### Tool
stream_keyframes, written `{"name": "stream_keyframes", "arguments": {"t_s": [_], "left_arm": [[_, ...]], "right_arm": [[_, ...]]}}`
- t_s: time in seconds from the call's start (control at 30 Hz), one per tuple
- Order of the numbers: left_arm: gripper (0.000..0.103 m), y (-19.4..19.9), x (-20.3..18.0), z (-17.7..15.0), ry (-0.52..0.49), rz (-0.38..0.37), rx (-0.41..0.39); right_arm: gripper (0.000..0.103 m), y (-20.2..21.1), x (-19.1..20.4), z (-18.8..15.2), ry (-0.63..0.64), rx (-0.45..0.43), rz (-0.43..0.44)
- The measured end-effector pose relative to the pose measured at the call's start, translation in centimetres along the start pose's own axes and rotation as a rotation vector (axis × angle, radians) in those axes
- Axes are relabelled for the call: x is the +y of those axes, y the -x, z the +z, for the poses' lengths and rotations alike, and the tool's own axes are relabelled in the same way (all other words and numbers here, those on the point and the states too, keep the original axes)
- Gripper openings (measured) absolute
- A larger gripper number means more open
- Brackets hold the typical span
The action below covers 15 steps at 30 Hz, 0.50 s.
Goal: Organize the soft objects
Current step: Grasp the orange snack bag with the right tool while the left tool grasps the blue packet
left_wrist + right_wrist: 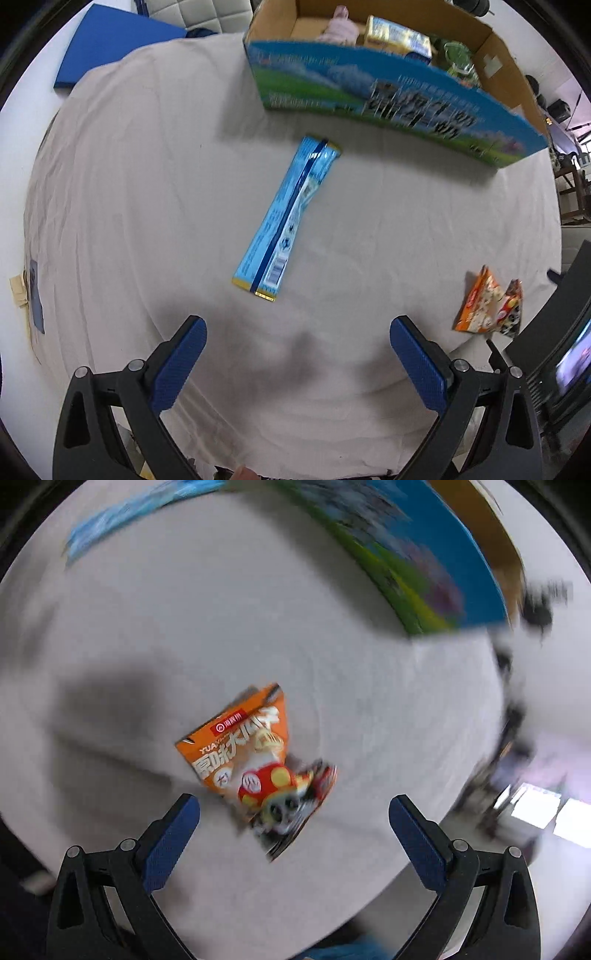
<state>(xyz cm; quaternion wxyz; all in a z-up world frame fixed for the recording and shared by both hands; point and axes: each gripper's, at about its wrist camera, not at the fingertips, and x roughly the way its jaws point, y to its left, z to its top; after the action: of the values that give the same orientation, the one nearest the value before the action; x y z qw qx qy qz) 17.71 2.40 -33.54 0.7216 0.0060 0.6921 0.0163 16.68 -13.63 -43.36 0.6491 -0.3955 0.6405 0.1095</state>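
Spread wide and holding nothing, the left gripper [298, 343] hangs above a cloth-covered table [147, 184]; a long blue packet [286, 218] lies mid-cloth, just short of an open cardboard box [388, 92] at the far edge. Right wrist view: the right gripper [294, 821], likewise released, hovers over an orange snack bag [240, 746] overlapping a darker packet [295, 812] near the table's edge.
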Motion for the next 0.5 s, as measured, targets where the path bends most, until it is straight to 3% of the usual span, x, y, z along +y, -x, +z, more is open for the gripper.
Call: {"name": "stream_keyframes", "arguments": {"t_s": [0.07, 0.17, 0.2, 0.23, 0.3, 0.4, 0.5], "left_arm": [[0.102, -0.7, 0.2, -0.3, -0.003, 0.012, 0.013], [0.102, -1.8, 0.4, -0.7, -0.012, 0.021, 0.034], [0.102, -2.1, 0.4, -0.7, -0.017, 0.026, 0.039], [0.102, -2.4, 0.5, -0.7, -0.022, 0.033, 0.043], [0.102, -2.9, 0.6, -0.2, -0.026, 0.048, 0.044], [0.102, -3.5, 0.9, 0.9, -0.028, 0.061, 0.036], [0.102, -4.2, 1.3, 2.9, -0.021, 0.055, 0.024]], "right_arm": [[0.103, -0.9, 1.6, 0.2, 0.099, 0.009, -0.058], [0.101, -2.9, 3.0, 0.4, 0.165, 0.057, -0.036], [0.093, -3.5, 3.2, 0.4, 0.171, 0.070, -0.035], [0.078, -3.9, 3.2, 0.5, 0.169, 0.081, -0.029], [0.066, -4.7, 3.0, 0.6, 0.146, 0.106, -0.010], [0.058, -4.9, 0.9, 0.8, 0.024, 0.125, 0.079], [0.057, -6.1, -3.0, 1.2, -0.232, 0.182, 0.279]]}}
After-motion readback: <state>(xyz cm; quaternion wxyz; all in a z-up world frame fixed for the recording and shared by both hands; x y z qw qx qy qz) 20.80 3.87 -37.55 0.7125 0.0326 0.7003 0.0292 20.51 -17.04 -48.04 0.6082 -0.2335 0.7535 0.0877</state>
